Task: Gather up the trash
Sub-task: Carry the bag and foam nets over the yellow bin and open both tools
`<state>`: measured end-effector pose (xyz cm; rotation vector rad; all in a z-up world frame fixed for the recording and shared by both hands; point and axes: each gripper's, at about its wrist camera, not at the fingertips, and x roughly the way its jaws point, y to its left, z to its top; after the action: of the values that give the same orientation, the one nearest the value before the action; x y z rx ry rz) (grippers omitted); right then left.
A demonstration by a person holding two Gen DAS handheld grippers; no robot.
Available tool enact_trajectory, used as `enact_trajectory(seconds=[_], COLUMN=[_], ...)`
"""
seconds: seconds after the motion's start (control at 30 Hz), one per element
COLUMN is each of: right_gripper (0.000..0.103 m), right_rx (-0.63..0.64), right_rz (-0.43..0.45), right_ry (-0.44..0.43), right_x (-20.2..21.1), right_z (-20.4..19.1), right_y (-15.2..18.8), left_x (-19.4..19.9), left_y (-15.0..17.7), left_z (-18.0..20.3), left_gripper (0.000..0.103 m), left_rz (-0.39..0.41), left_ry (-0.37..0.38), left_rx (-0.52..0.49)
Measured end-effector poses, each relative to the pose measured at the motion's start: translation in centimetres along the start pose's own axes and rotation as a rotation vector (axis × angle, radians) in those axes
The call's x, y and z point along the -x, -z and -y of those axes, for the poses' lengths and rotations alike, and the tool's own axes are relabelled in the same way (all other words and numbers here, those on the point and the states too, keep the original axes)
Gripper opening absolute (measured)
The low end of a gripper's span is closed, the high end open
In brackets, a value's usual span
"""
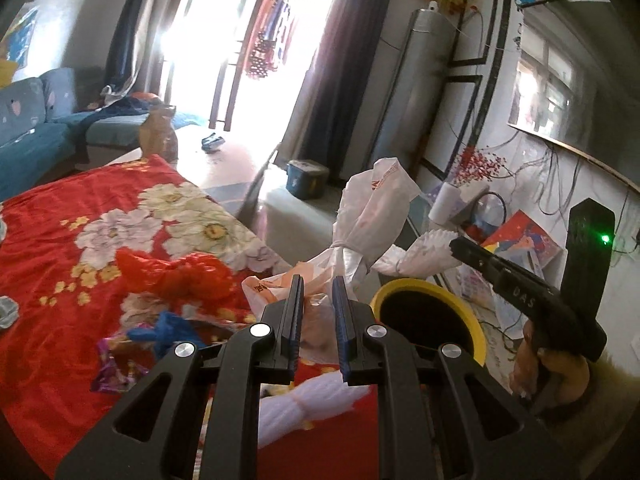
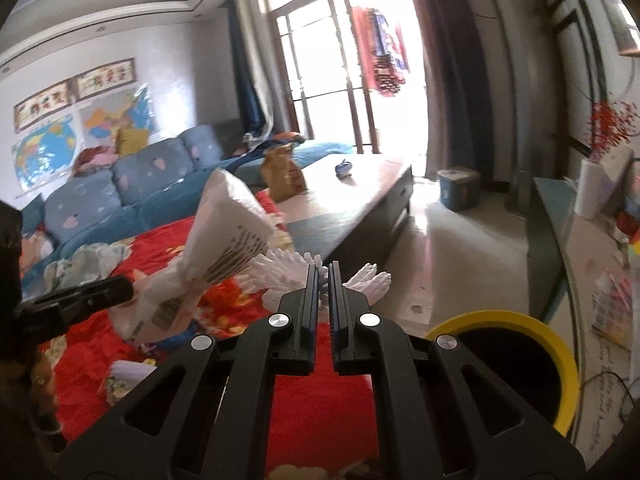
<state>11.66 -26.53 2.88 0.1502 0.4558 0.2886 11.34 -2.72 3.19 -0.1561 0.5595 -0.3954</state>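
Left gripper (image 1: 318, 292) pinches a crinkled, knotted plastic bag (image 1: 360, 224); right gripper (image 2: 324, 280) clamps a pleated paper liner (image 2: 288, 268) beside the round yellow-rimmed bin (image 2: 532, 328).

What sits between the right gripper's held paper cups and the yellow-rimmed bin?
Nothing: in the right wrist view, only bare floor separates the paper cups from the bin.

The right gripper (image 2: 324, 276) has its jaws nearly together on a white pleated paper (image 2: 288, 268), held above the red cloth (image 2: 320, 408). At left the left gripper (image 2: 120, 290) grips a white bag (image 2: 216, 248). A yellow-rimmed bin (image 2: 520, 320) stands at lower right, beside the cloth
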Motion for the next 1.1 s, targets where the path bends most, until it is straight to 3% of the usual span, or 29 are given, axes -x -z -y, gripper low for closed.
enact_trajectory(seconds=[0.7,1.1], right_gripper=[0.002,0.002], right_rx=[-0.176,-0.296], right_rz=[0.0,-0.039], right_ry=[0.153,0.206], right_x=[1.7,2.0], right_z=[7.9,12.5], right_y=[0.9,2.0], left_x=[-5.3,-9.5], left_y=[1.7,3.7], left_z=[5.5,9.1], left_gripper=[0.014,0.014], left_rz=[-0.112,-0.223], left_ry=[0.086,0.106], left_rx=[-0.079,-0.156])
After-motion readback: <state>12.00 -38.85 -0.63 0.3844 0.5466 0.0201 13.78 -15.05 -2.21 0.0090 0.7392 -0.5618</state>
